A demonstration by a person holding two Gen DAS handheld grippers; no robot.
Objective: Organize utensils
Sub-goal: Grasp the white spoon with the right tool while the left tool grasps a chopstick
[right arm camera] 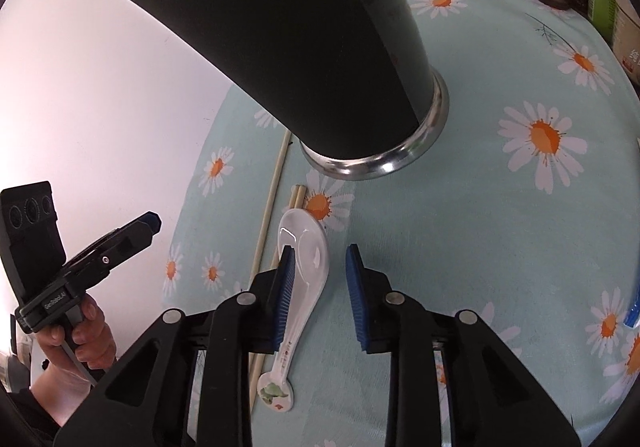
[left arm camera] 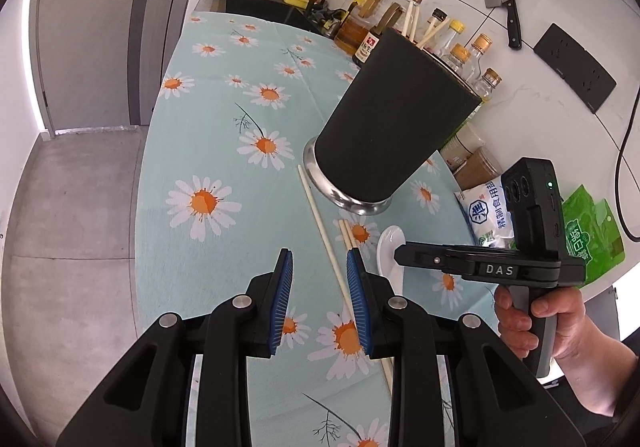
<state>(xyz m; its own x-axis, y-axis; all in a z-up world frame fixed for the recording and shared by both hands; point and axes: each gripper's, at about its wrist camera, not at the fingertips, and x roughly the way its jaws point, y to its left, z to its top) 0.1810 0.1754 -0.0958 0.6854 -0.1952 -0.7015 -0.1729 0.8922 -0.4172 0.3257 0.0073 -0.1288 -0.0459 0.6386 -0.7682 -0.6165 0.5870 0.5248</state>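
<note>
Spoon point(right arm camera: 306, 279) lies against right gripper point(right arm camera: 320, 275) left pad, jaws part-open, nothing gripped; gripper angled downward.

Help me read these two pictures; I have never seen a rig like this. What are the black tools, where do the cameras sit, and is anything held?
There is no robot. A person holds a handheld left gripper and right gripper, each with blue-padded jaws and its own fisheye camera looking along them. Each view also shows the other tool in the person's hand. On the daisy tablecloth stands a black utensil holder with chopsticks already in it. Beside it lie a long chopstick, a shorter pair and a white spoon. The spoon lies between the right jaws, the long chopstick between the left, but both pairs stand apart and nothing is lifted.
</note>
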